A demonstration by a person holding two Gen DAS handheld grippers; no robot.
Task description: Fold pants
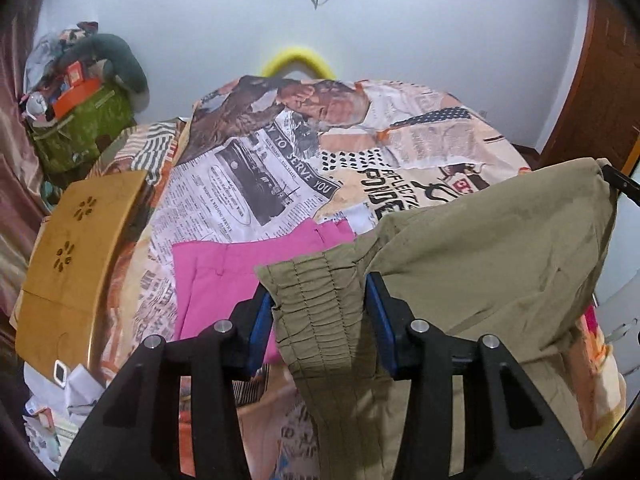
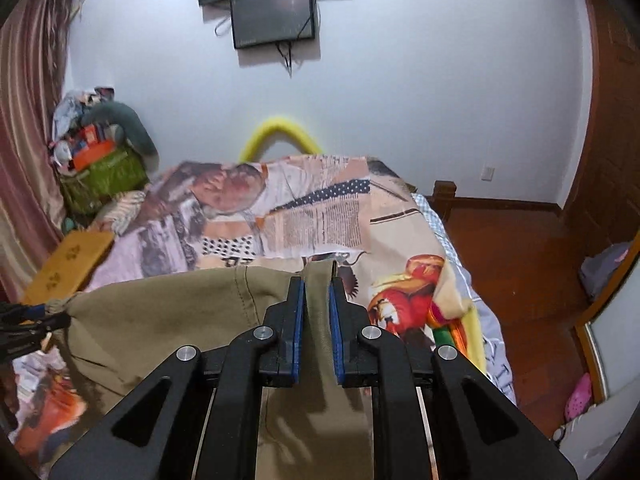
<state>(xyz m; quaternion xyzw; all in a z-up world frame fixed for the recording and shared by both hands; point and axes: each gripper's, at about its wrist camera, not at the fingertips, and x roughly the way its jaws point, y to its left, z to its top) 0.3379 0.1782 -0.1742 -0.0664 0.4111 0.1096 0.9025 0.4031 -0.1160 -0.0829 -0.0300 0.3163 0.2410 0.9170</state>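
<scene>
Khaki pants (image 1: 492, 248) hang stretched between my two grippers above the bed. My left gripper (image 1: 320, 300) is shut on the ruched elastic waistband (image 1: 320, 320) at one end. My right gripper (image 2: 318, 300) is shut on the other end of the khaki pants (image 2: 160, 316), pinching a fold of cloth upright between its blue pads (image 2: 298, 320). In the left wrist view the right gripper (image 1: 618, 182) shows at the far right; in the right wrist view the left gripper (image 2: 24, 320) shows at the far left.
A pink folded garment (image 1: 224, 276) lies on the newspaper-print bedspread (image 1: 256, 184) under the pants. A wooden lap tray (image 1: 76, 248) sits at the bed's left edge. A green bag with clutter (image 1: 80, 128) stands at the back left. Wooden floor (image 2: 520, 264) lies to the right.
</scene>
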